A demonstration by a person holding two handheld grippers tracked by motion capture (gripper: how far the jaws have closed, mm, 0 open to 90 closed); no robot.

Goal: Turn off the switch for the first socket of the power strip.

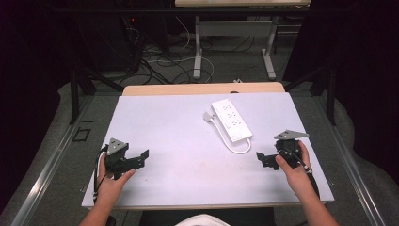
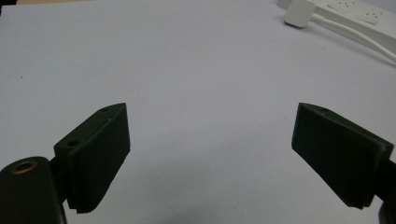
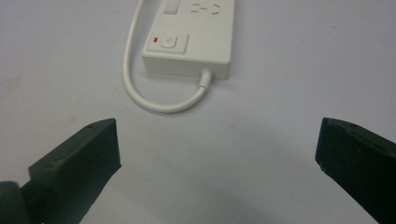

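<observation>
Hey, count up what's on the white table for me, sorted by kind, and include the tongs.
White power strip, with its cord and plug: 1
Hand-held tongs, both open with nothing between the jaws: 2, the left tongs and the right tongs
Total: 3

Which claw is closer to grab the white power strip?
Probably the right claw: it sits open just beside the power strip, pointing at its cord end. The left claw is far across the table.
</observation>
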